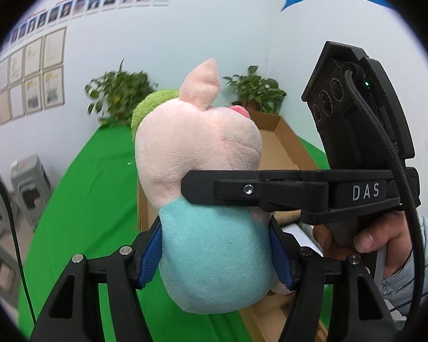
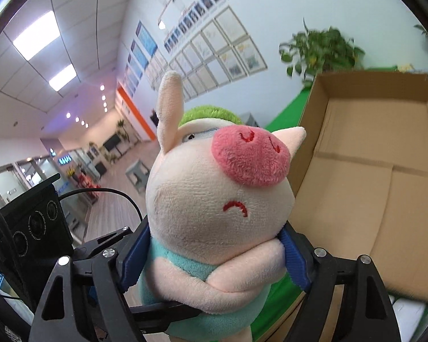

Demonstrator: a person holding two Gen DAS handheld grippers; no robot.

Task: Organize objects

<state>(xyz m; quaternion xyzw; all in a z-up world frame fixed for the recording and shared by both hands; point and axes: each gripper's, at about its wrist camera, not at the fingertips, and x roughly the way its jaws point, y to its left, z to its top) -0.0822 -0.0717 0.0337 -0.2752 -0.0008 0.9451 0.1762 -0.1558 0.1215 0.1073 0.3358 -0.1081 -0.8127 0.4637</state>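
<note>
**Plush pig gripped from both sides, above the box**

Held in mid-air: plush pig [image 1: 208, 199], pink head, green cap, teal body. Clamped at the teal body between the blue pads [image 1: 148, 259] of the left gripper [image 1: 214, 256]. Pinched too by the right gripper [image 2: 211, 259], fingers closed on torso and folded arms. Just behind, an open cardboard box [image 2: 385, 199] on green cloth [image 1: 85, 199].

Desk [image 1: 94, 188] covered in green cloth. On it: open cardboard box [image 2: 385, 171], flaps up, inside looks bare; two potted plants at the far edge by the wall, one [image 1: 117, 94] left of the box, one [image 1: 256, 91] behind it.
</note>
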